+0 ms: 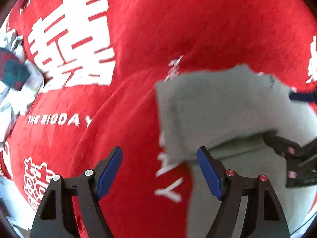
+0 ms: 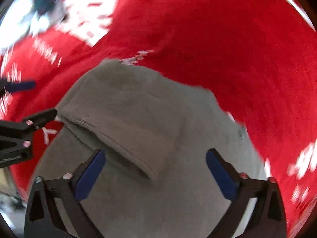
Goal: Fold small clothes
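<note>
A small grey garment (image 1: 218, 107) lies on a red blanket with white lettering (image 1: 138, 29). Its top part is folded over the lower part; the fold's hem shows in the right wrist view (image 2: 126, 148). My left gripper (image 1: 159, 170) is open and empty, over the blanket at the garment's left edge. My right gripper (image 2: 156, 170) is open and empty, just above the grey garment (image 2: 150, 107) near the folded hem. Each gripper shows at the edge of the other's view: the right gripper (image 1: 293, 154) and the left gripper (image 2: 21, 130).
A crumpled white patterned cloth with a dark red and teal piece (image 1: 13, 73) lies at the blanket's left edge; it also shows blurred in the right wrist view (image 2: 41, 2). The red blanket (image 2: 227, 39) spreads beyond the garment on all sides.
</note>
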A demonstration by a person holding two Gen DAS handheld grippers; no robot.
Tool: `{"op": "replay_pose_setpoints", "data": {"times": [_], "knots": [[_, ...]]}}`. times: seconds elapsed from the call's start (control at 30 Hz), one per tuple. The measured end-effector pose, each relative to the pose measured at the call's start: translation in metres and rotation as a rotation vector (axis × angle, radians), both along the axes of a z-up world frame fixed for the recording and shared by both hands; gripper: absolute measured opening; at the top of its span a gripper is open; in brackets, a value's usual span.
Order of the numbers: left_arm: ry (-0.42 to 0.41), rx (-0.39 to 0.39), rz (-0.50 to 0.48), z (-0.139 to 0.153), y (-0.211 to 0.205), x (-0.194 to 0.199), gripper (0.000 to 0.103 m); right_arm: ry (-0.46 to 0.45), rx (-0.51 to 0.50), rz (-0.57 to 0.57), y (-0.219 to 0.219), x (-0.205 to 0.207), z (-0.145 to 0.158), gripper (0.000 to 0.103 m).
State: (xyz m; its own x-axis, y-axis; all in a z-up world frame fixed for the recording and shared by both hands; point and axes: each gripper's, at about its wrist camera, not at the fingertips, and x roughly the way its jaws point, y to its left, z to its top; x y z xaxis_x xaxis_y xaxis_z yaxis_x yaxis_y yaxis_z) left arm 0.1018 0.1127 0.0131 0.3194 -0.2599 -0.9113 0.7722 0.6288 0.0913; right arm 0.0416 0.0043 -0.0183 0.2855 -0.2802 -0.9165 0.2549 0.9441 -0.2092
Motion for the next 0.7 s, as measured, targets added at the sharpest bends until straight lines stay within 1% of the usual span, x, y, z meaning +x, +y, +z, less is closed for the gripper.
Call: {"op": "replay_pose_setpoints", "data": {"times": [0.03, 0.07, 0.1, 0.13, 0.17, 0.2, 0.23, 0.27, 0.33, 0.37, 0.43, 0.47, 0.53, 0.57, 0.63, 0.7], "knots": [[-0.004, 0.022, 0.003, -0.007, 0.003, 0.0, 0.078, 0.035, -0.065, 0.053, 0.01, 0.012, -0.011, 0.09], [-0.005, 0.039, 0.002, -0.015, 0.004, -0.002, 0.078, 0.058, -0.105, 0.081, 0.014, 0.02, -0.019, 0.079], [-0.005, 0.049, 0.0, -0.02, 0.003, -0.004, 0.078, 0.071, -0.126, 0.096, 0.018, 0.019, -0.023, 0.062], [-0.004, 0.058, 0.0, -0.026, 0.003, -0.006, 0.078, 0.083, -0.122, 0.09, 0.016, 0.022, -0.027, 0.005], [-0.002, 0.066, 0.001, -0.032, 0.0, -0.008, 0.078, 0.063, -0.076, 0.038, 0.007, 0.021, -0.025, 0.006], [-0.001, 0.069, 0.003, -0.037, -0.005, -0.009, 0.078, 0.024, -0.039, -0.018, 0.002, 0.017, -0.018, 0.006], [-0.003, 0.069, 0.01, -0.039, -0.006, -0.01, 0.078, -0.048, 0.025, -0.135, -0.015, 0.006, -0.006, 0.006], [-0.007, 0.069, 0.022, -0.041, -0.008, -0.01, 0.078, -0.089, 0.069, -0.201, -0.026, -0.004, 0.001, 0.006], [-0.001, 0.057, 0.054, -0.042, -0.009, -0.008, 0.078, -0.224, 0.243, -0.412, -0.061, -0.04, 0.013, 0.006], [0.006, 0.053, 0.067, -0.043, -0.009, -0.004, 0.078, -0.28, 0.324, -0.53, -0.077, -0.063, 0.013, 0.006], [0.015, 0.047, 0.088, -0.043, -0.009, 0.0, 0.078, -0.355, 0.442, -0.708, -0.1, -0.1, 0.005, 0.006], [0.017, 0.045, 0.089, -0.044, -0.009, 0.003, 0.079, -0.391, 0.52, -0.809, -0.111, -0.122, -0.005, 0.006], [0.007, 0.048, 0.082, -0.046, -0.011, 0.007, 0.079, -0.455, 0.678, -0.965, -0.126, -0.159, -0.029, 0.006], [-0.002, 0.051, 0.075, -0.046, -0.012, 0.006, 0.079, -0.485, 0.746, -1.028, -0.13, -0.174, -0.04, 0.008], [-0.003, 0.053, 0.071, -0.046, -0.013, 0.008, 0.079, -0.529, 0.833, -1.125, -0.135, -0.196, -0.056, 0.014], [0.009, 0.072, 0.072, -0.044, -0.011, 0.011, 0.079, -0.576, 0.881, -1.176, -0.139, -0.211, -0.061, 0.014]]}}
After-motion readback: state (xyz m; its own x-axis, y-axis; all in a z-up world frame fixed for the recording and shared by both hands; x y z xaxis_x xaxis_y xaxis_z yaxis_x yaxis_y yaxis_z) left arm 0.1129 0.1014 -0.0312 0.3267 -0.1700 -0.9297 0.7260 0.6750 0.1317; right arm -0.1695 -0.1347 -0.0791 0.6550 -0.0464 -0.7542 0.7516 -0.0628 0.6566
